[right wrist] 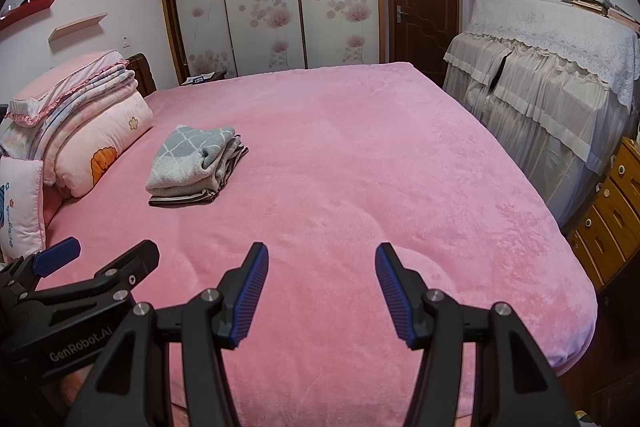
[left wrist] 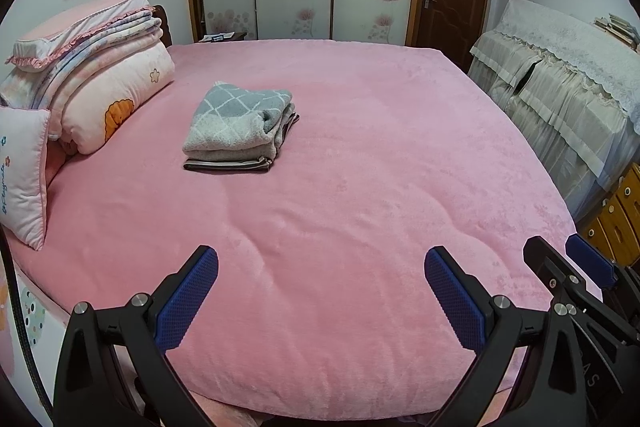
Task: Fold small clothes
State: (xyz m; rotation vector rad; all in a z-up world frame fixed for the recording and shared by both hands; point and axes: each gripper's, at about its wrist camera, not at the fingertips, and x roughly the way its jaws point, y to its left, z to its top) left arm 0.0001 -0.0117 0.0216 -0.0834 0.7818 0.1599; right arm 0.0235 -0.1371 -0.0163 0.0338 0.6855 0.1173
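One stack of folded clothes (left wrist: 240,127) lies on the pink bed cover (left wrist: 360,187), just beside the rolled quilts (left wrist: 116,99) at the headboard side, its long axis running away from the camera. From that stack, both tools sit well back at the near edge. The left gripper (left wrist: 320,291) is the nearer one (jaws spread, empty); the right gripper (right wrist: 320,291) is likewise parted and holds nothing. No unfolded garment shows.
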